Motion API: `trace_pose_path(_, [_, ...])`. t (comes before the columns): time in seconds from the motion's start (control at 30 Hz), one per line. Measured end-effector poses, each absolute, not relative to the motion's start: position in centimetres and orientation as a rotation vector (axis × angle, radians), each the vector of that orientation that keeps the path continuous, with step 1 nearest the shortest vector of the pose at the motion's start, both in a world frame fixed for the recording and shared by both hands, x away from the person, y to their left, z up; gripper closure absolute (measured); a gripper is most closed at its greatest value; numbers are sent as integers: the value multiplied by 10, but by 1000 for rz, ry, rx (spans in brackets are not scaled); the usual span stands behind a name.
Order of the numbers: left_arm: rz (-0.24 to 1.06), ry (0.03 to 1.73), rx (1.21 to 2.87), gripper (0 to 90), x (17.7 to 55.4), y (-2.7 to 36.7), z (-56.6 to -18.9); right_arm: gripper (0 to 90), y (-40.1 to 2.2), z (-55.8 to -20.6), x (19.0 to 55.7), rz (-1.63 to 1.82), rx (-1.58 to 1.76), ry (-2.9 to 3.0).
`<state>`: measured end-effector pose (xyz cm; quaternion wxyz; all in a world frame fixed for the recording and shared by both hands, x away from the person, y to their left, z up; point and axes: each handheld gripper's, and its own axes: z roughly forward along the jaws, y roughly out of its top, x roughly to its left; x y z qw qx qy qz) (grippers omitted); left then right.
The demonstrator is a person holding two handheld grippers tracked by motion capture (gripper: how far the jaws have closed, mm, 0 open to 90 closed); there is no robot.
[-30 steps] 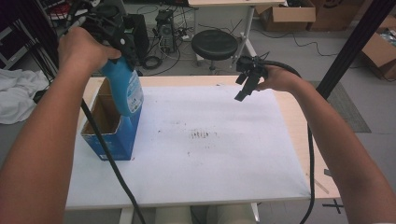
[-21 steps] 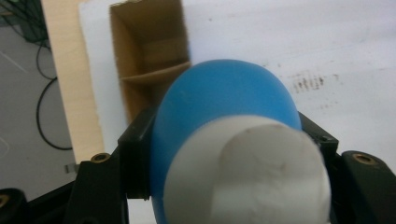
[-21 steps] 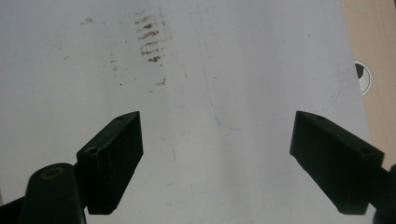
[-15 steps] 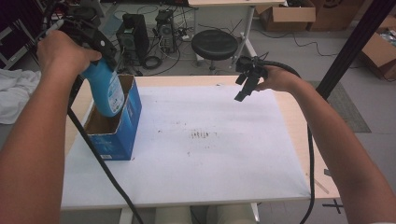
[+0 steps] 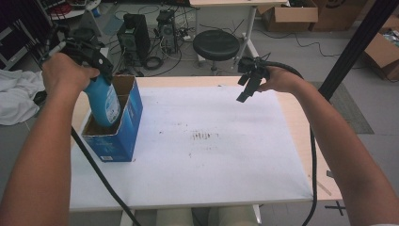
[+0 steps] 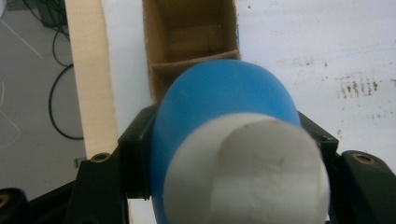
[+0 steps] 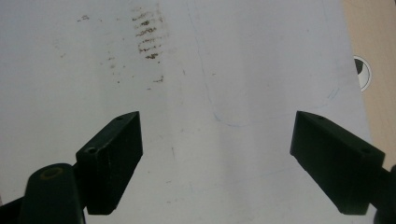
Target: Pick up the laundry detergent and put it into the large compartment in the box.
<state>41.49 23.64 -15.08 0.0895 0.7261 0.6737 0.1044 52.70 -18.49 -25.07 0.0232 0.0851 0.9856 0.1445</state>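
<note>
A blue bottle [image 5: 104, 101] with a white cap [image 6: 246, 172] stands partly inside an open blue cardboard box [image 5: 121, 129] at the table's left. My left gripper [image 5: 89, 59] is shut on the bottle's upper part, its black jaws pressed to both sides of the bottle [image 6: 224, 102]. The box's brown inside and a cardboard divider [image 6: 187, 65] lie below the bottle. My right gripper [image 5: 248, 84] hangs open above the table's far right, over the white sheet [image 7: 224, 70], with nothing between its fingers.
A white sheet [image 5: 211, 150] with dark smudges [image 5: 203, 136] covers the wooden table [image 5: 294, 122]. Behind the table stand a black stool [image 5: 216, 44], computer cases and cables on the floor. Cardboard boxes [image 5: 291, 16] sit at the far right. White cloth [image 5: 16, 96] lies left.
My left gripper has carried the blue bottle to the left and down into the near compartment of the box. The right gripper has stayed where it was.
</note>
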Motion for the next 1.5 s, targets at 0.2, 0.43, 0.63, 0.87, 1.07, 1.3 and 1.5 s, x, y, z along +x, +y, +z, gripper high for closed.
trace_pose_path(0.2, [281,2018,2152,378,418,244,-175,165,-185,-253,528,441,266,3055])
trace_pose_path(0.43, [264,2031,2181,378,420,248,-200,165,-187,-256,530,431,282,3064])
trace_pose_path(0.63, [253,2029,2192,378,421,250,-218,165,-185,-258,530,428,278,3066])
trace_pose_path(0.87, [254,2026,2204,378,420,251,-247,164,-186,-259,530,424,294,3067])
trace_pose_path(1.07, [226,2039,2205,378,420,253,-263,165,-186,-261,530,417,296,3073])
trace_pose_path(1.3, [203,2037,2219,378,419,254,-277,164,-187,-262,530,420,298,3074])
trace_pose_path(1.5, [183,2047,2224,378,419,256,-286,164,-187,-262,530,419,294,3073])
